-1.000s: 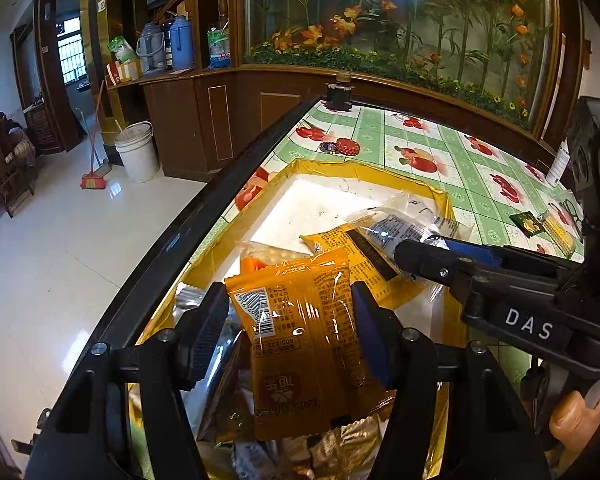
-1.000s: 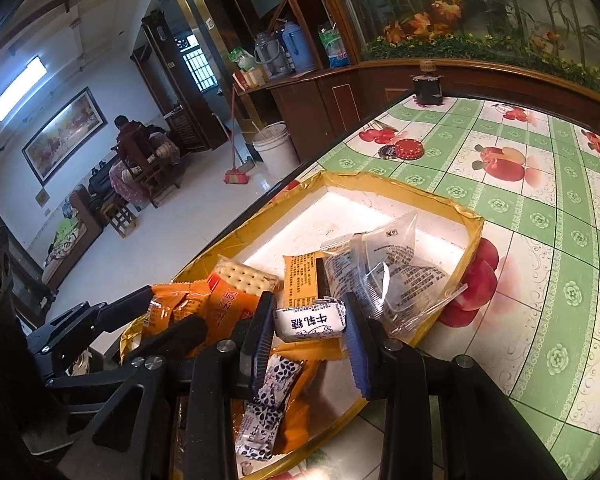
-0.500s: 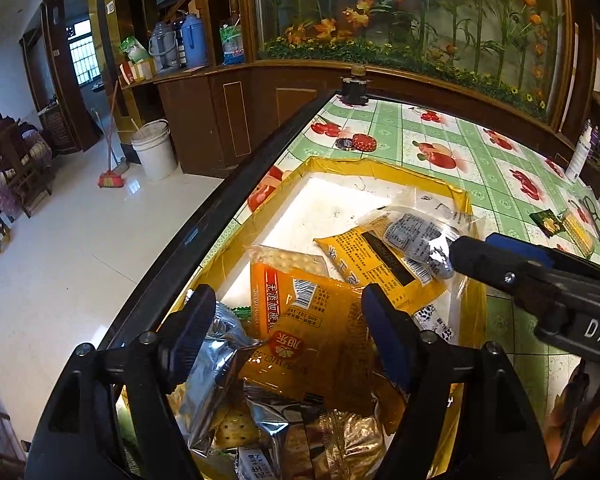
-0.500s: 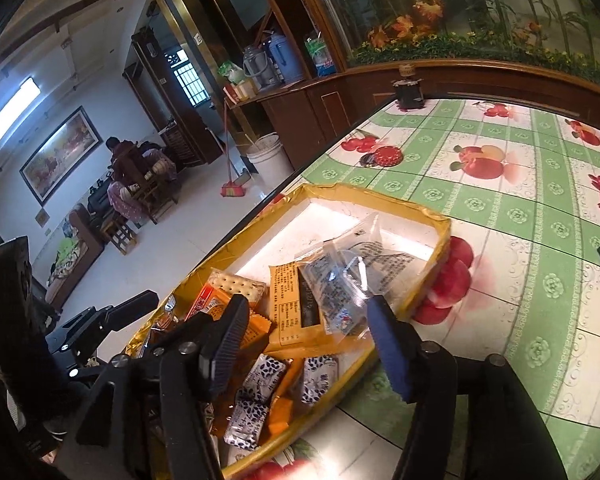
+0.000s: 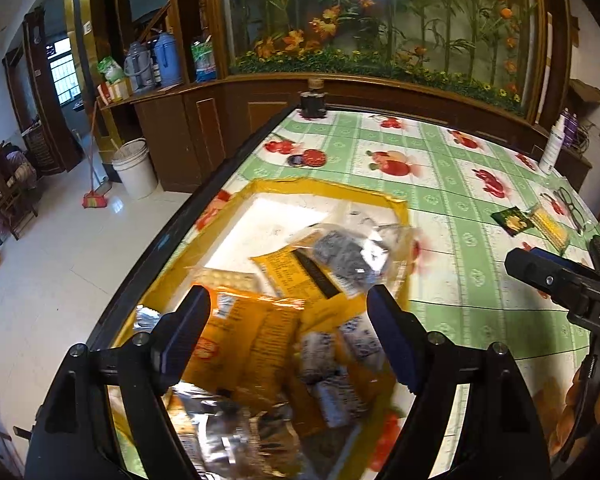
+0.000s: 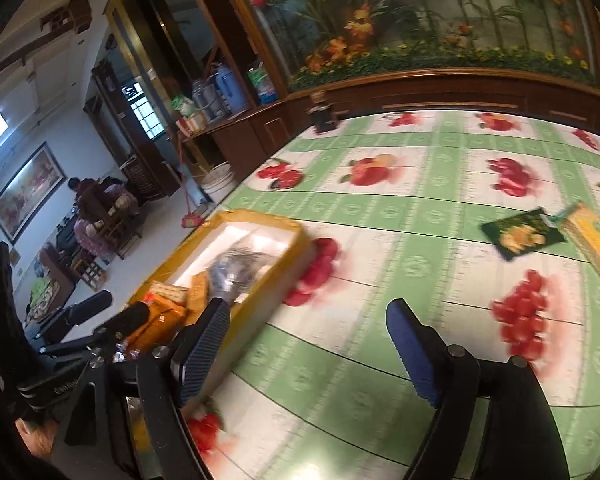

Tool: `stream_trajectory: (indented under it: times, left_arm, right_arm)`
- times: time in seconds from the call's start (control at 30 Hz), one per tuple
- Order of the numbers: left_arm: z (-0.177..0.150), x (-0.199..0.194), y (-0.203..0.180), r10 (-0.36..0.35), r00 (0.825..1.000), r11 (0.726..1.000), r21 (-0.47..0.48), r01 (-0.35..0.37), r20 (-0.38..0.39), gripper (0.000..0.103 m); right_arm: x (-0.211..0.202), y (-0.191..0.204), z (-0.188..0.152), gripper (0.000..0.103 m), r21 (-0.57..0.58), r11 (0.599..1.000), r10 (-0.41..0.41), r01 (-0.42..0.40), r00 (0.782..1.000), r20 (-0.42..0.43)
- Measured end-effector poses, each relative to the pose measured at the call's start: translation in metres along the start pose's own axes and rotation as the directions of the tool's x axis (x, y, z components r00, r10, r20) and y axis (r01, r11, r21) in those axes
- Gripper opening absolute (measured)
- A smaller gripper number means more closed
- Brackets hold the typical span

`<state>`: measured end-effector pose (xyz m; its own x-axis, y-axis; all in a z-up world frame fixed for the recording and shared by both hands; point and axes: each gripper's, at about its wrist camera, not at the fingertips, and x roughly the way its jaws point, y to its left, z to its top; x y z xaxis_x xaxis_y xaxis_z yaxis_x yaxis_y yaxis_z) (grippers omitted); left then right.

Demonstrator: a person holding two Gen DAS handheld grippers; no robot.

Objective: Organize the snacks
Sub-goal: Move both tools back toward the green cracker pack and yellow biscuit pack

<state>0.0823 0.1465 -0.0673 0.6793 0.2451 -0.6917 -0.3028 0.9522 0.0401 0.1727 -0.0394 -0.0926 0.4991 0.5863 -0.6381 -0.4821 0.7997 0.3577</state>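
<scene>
Snacks (image 5: 260, 332) heaped in yellow box (image 5: 328, 186) at surface (image 5: 452, 216) edge. Left tool (image 5: 288, 336) above them, jaws just spreading, nothing pinched. Right tool (image 6: 308, 344) over bare surface, jaws just spreading, empty.

Glossy white tiled floor (image 5: 40, 280), dark wooden cabinets (image 5: 188, 132), flowered glass partition (image 5: 380, 20), framed painting (image 6: 26, 192) on white wall.

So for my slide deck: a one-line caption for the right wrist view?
Open right gripper over the fruit-print tablecloth, beside the yellow snack box.
</scene>
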Motion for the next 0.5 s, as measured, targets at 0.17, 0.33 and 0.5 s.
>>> stream_trajectory:
  times: [0.17, 0.33, 0.5]
  left_arm:
    - [0.006, 0.002, -0.037, -0.064, 0.998, 0.997, 0.048, 0.064, -0.005, 0.081]
    - [0.015, 0.006, -0.08, -0.133, 0.991, 0.984, 0.113, 0.134, -0.013, 0.081]
    - [0.024, 0.016, -0.13, -0.188, 0.982, 0.96, 0.206, 0.189, -0.023, 0.081]
  right_arm:
    - [-0.024, -0.05, -0.009, 0.083, 0.052, 0.995, -0.084, 0.083, 0.996, 0.016]
    - [-0.044, -0.101, -0.015, 0.084, 0.106, 0.981, -0.168, 0.164, 0.986, 0.023]
    - [-0.058, -0.138, -0.012, 0.085, 0.122, 0.966, -0.235, 0.229, 0.971, 0.043]
